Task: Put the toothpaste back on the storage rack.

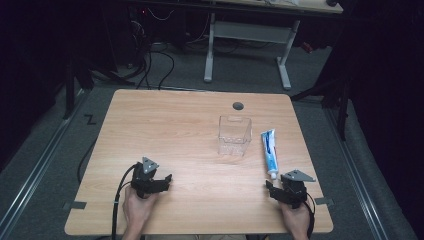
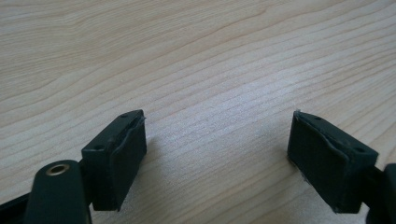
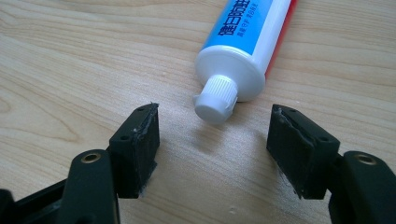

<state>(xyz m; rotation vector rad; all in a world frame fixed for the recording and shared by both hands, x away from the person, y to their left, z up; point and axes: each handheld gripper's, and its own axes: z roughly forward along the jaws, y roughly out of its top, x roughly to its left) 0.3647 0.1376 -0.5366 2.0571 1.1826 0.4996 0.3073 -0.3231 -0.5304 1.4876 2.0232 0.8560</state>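
Looking along the left gripper (image 2: 217, 154), low over the desk (image 2: 196, 56). Two black fingers (image 2: 116, 161) rising from the bottom edge, spread wide apart, nothing between them but bare pale wood grain. Left one angled inward, a brass-ringed screw hole on the rounded arm just behind it. Right one (image 2: 327, 161) likewise angled inward, pad edge slightly ragged. Faint shadows on the desk beside each finger.
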